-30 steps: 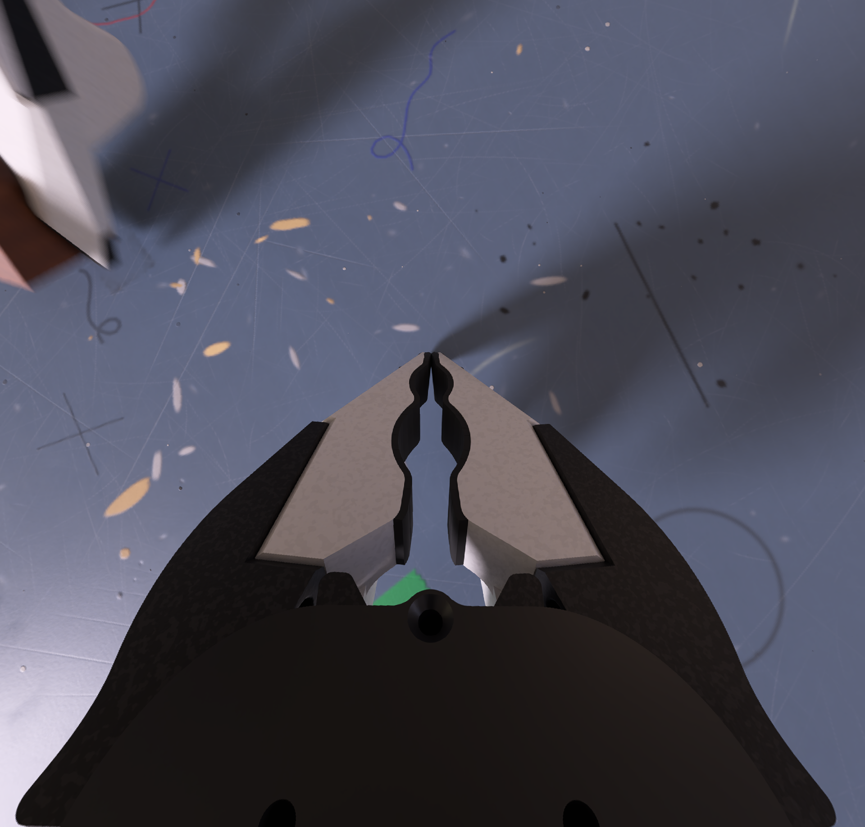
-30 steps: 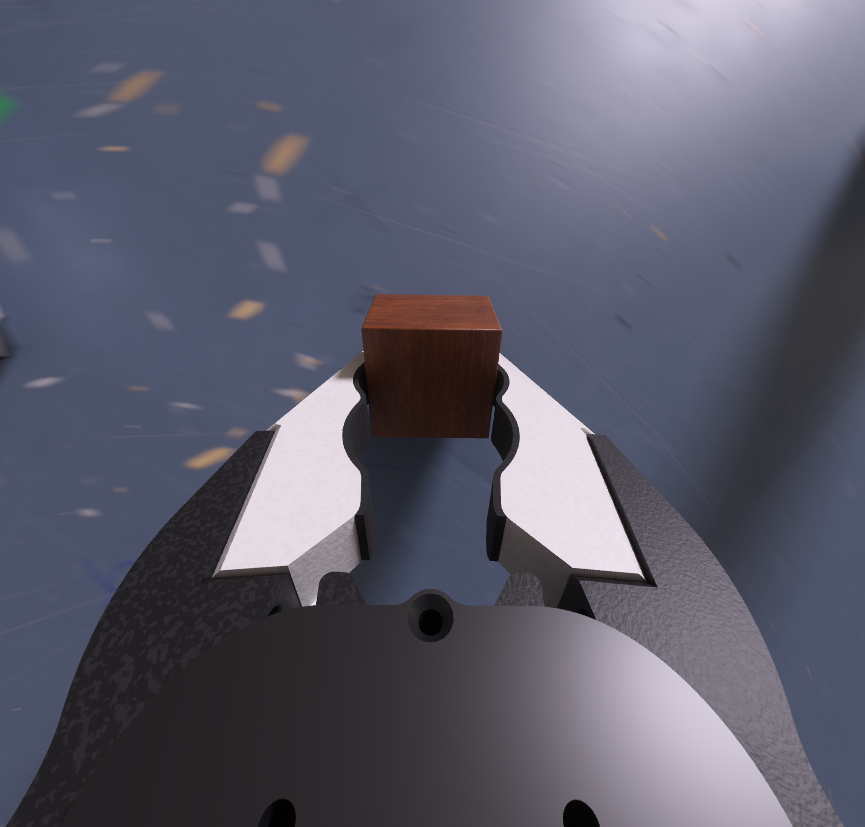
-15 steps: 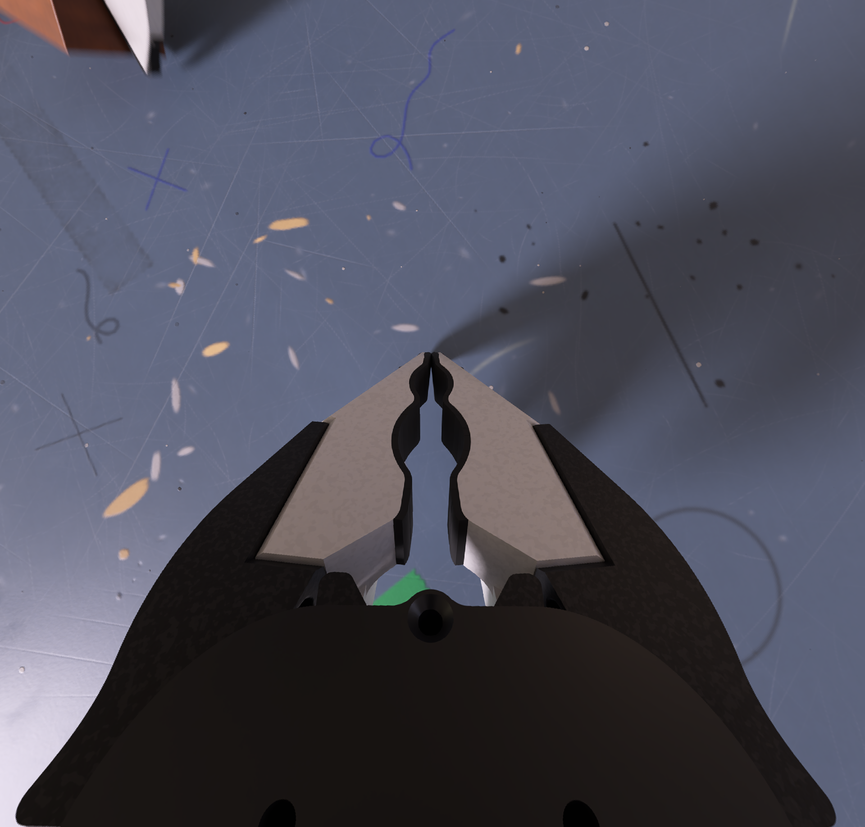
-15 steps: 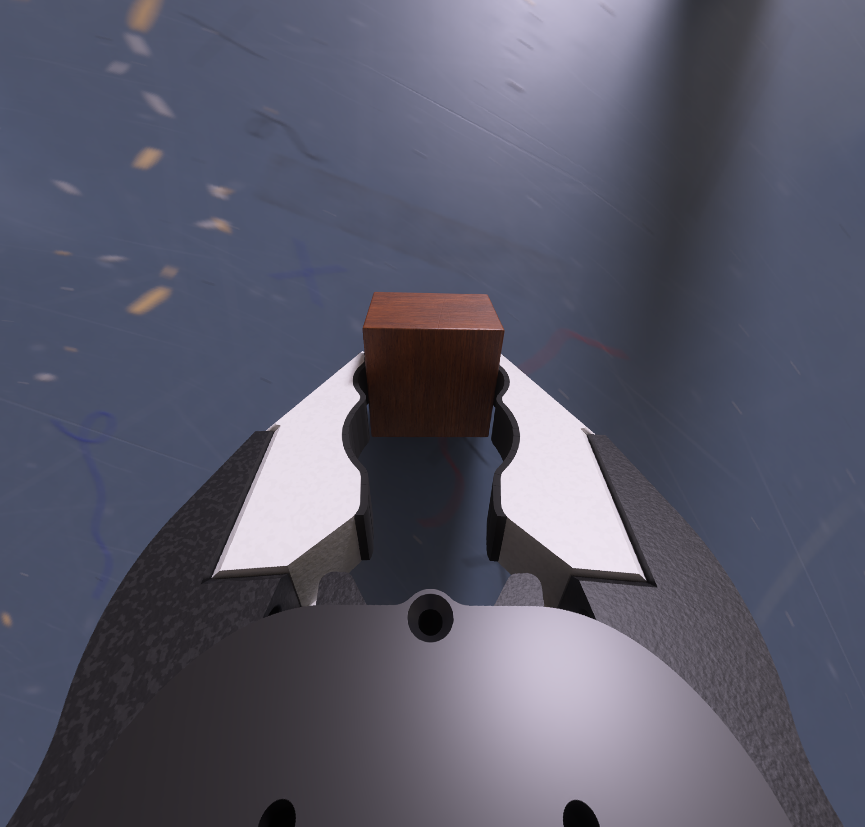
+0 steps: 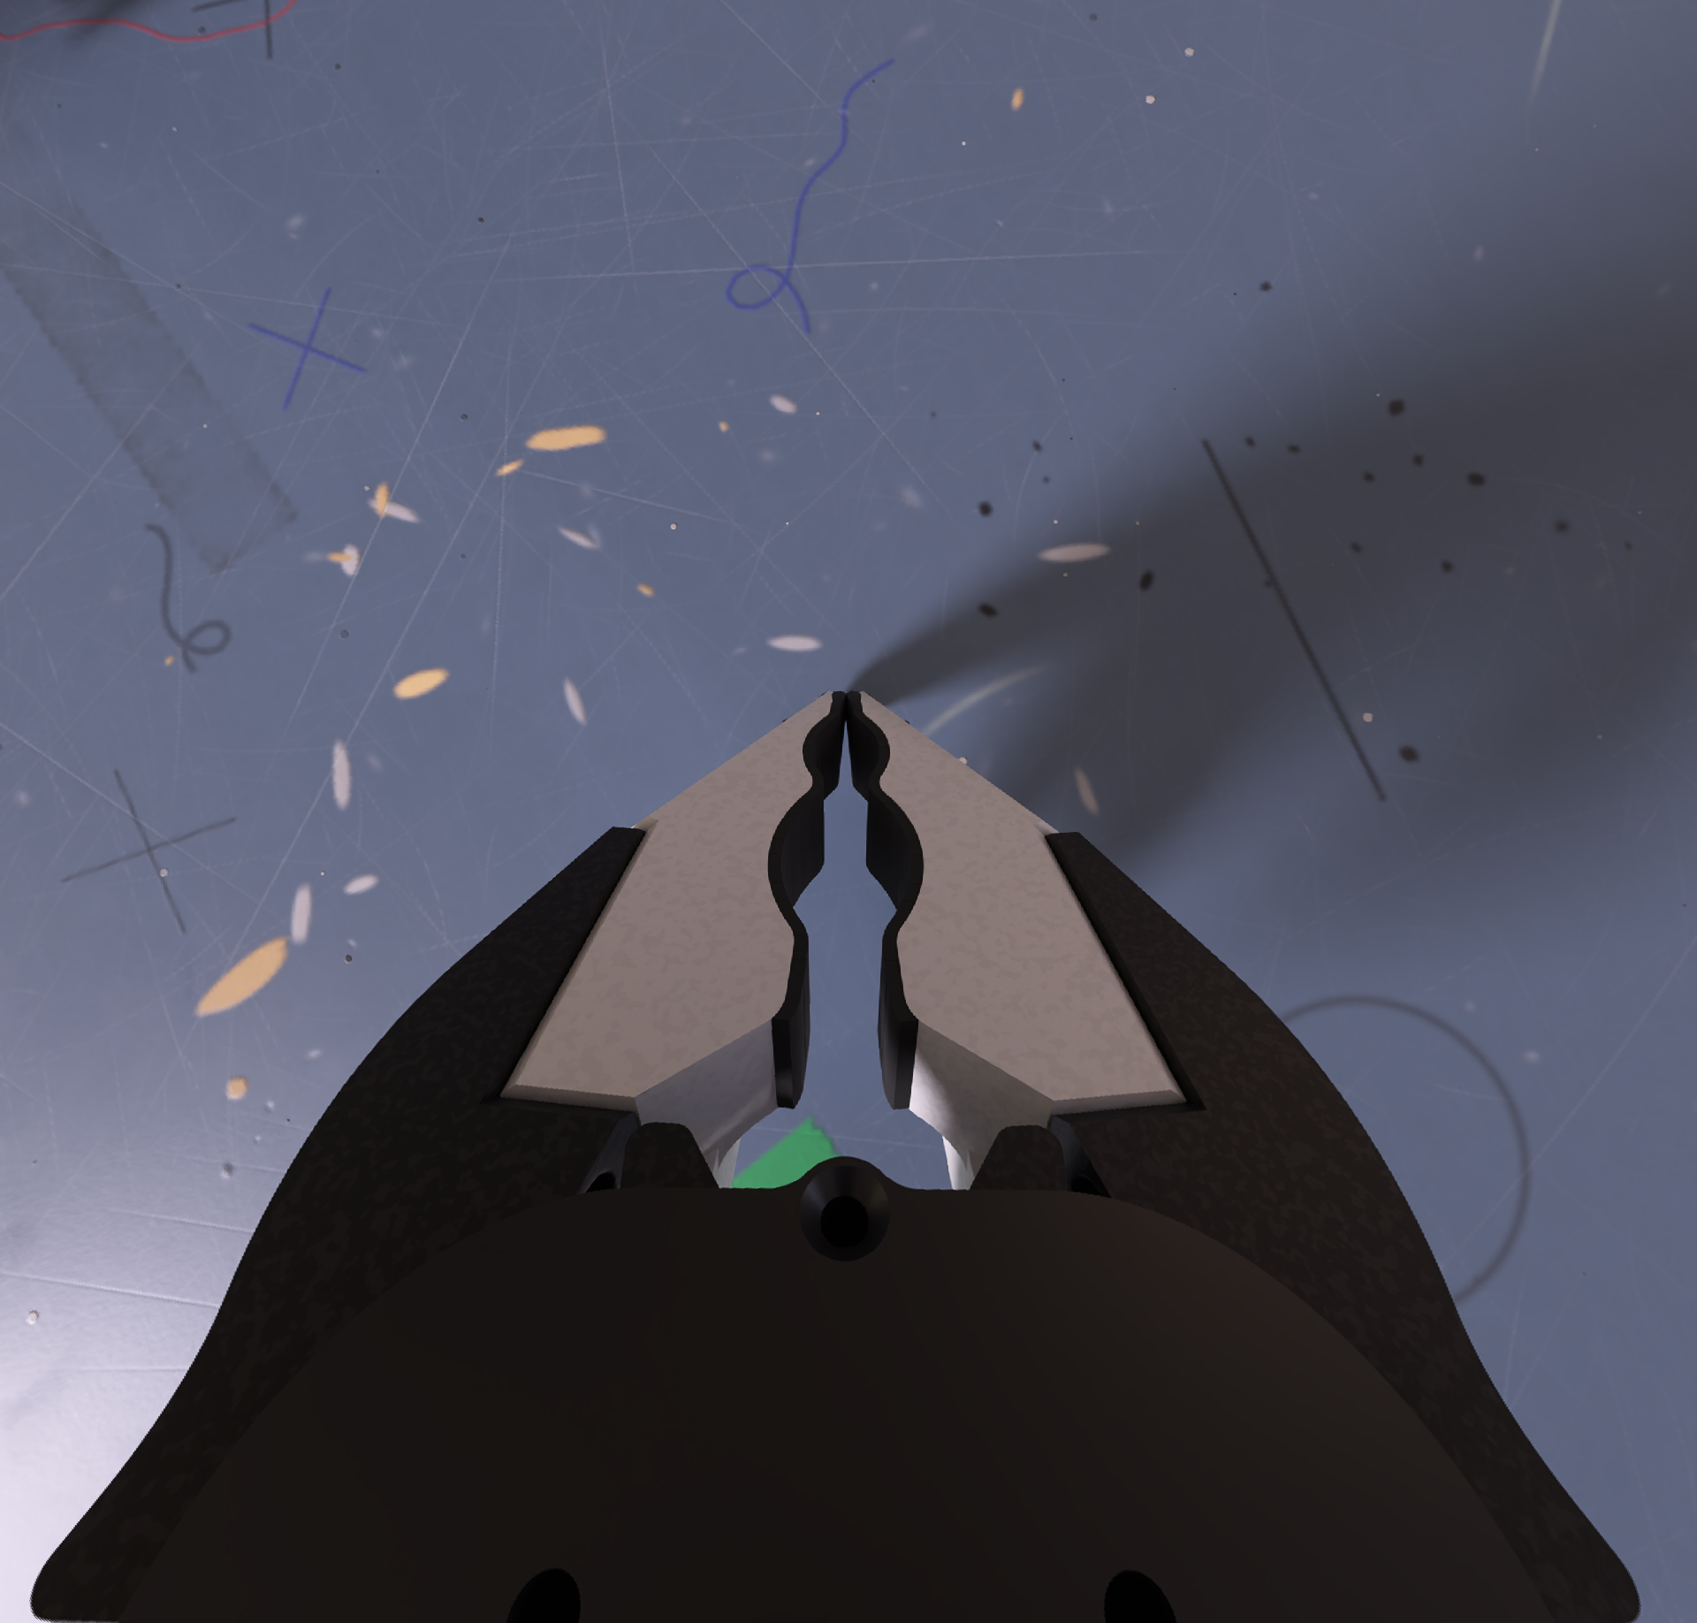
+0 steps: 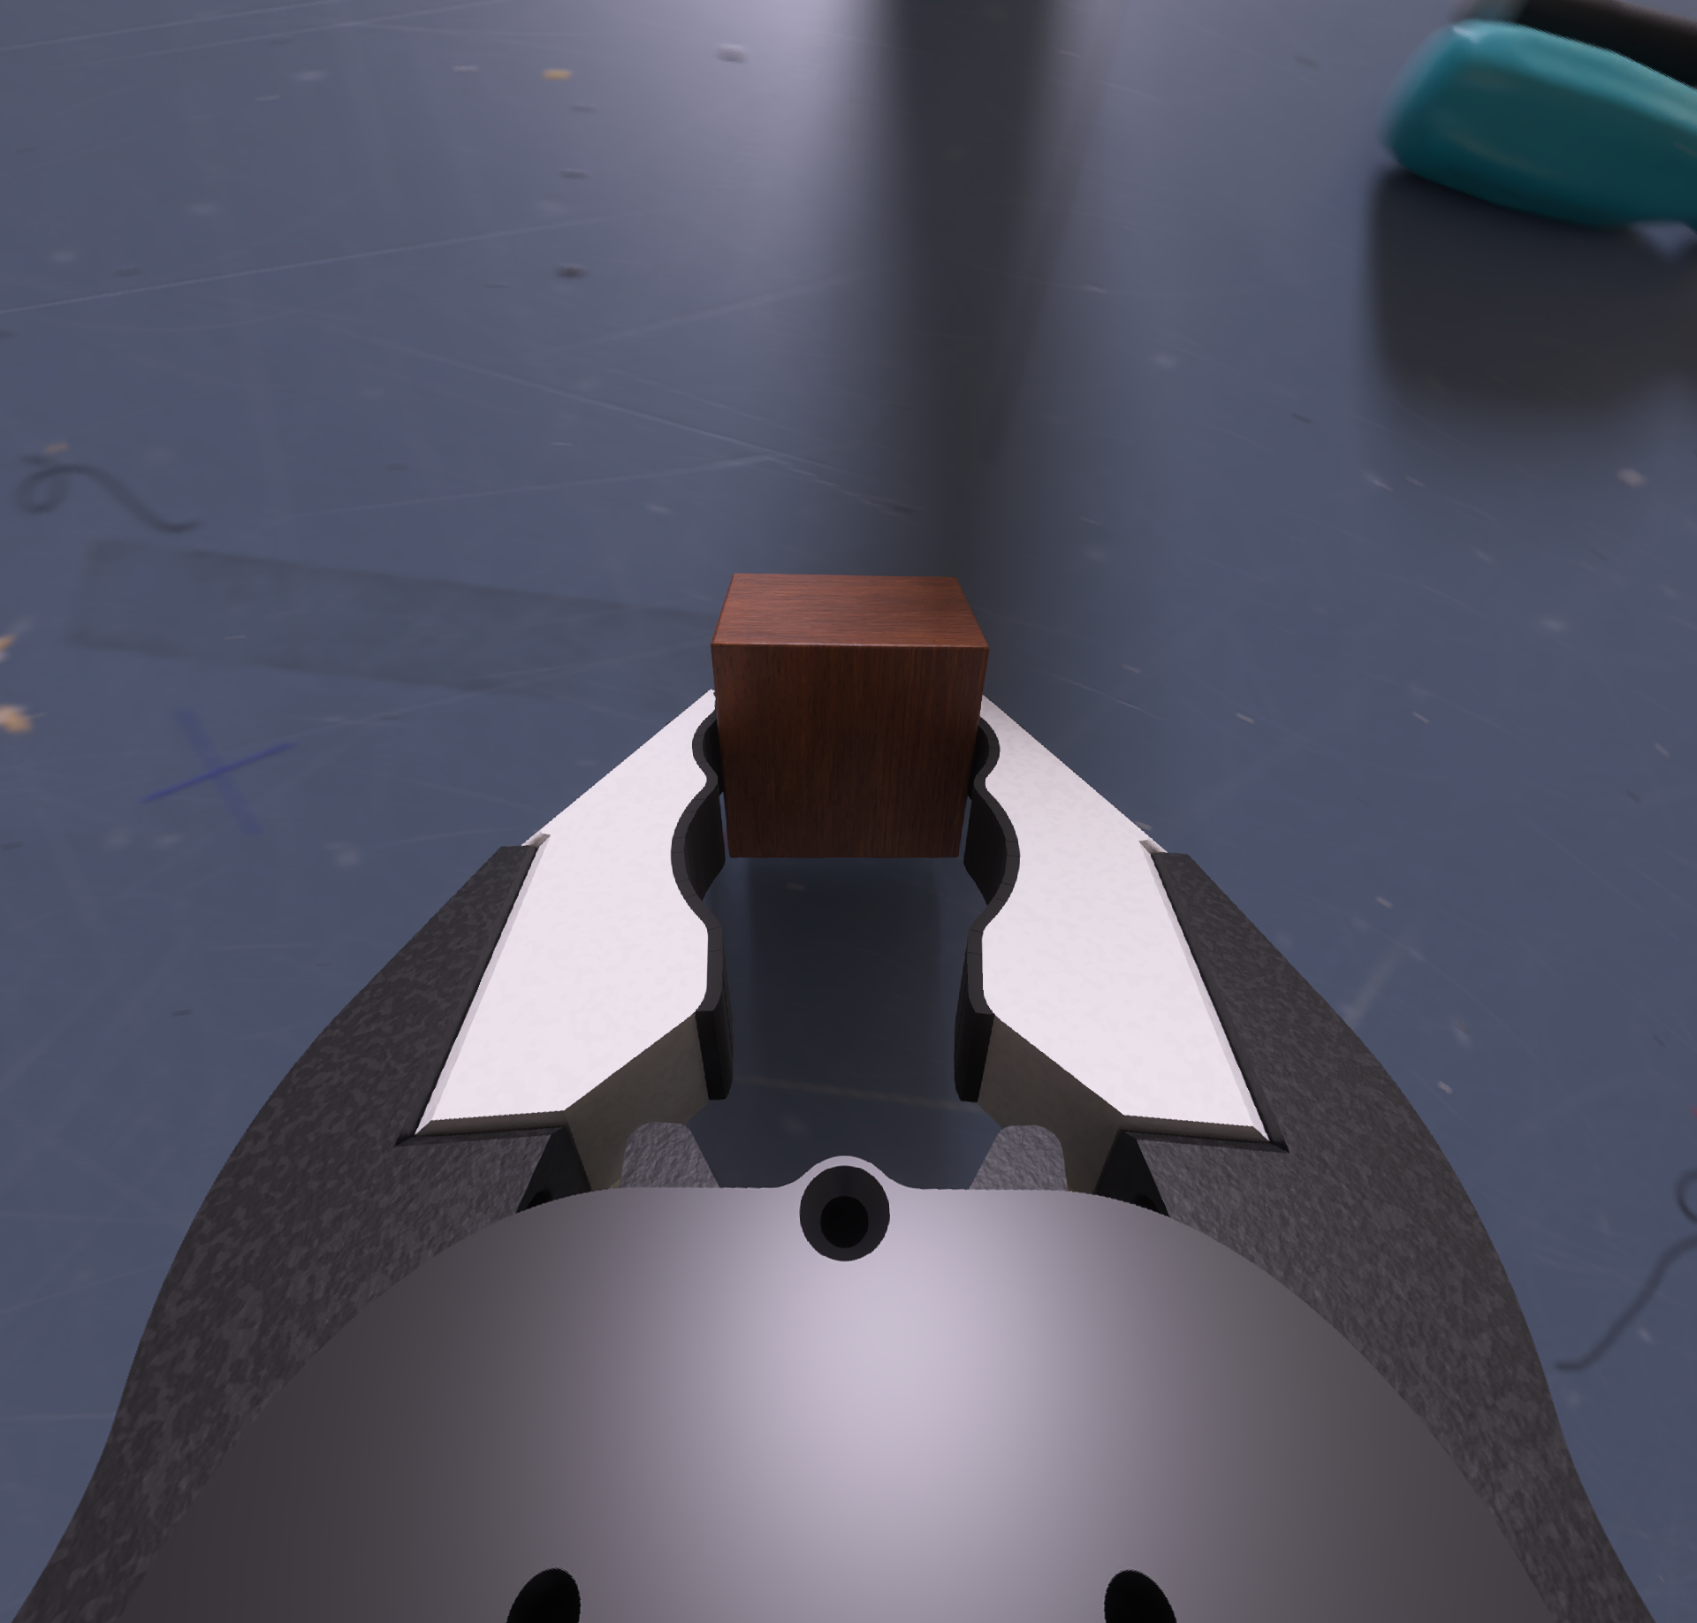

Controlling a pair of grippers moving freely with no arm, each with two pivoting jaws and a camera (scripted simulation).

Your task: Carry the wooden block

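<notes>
The wooden block [image 6: 845, 716] is a dark reddish-brown cube. My right gripper [image 6: 845, 725] is shut on it, its white fingertips [image 6: 643, 780] pressing both sides, and holds it above the blue-grey table. My left gripper [image 5: 845, 702] is shut and empty, with its tips close to the scratched table [image 5: 918, 201]. The block and the right gripper do not show in the left wrist view.
A teal-handled tool [image 6: 1543, 119] lies at the far right in the right wrist view. A small green piece [image 5: 785, 1156] shows under the left gripper's base. The table carries pen marks, scratches and pale flecks [image 5: 565, 437]. A dark shadow band [image 6: 973, 247] runs ahead of the block.
The right gripper has swung with the block and has left the left wrist view's upper left corner. The teal tool has come into the right wrist view. The left gripper has not moved.
</notes>
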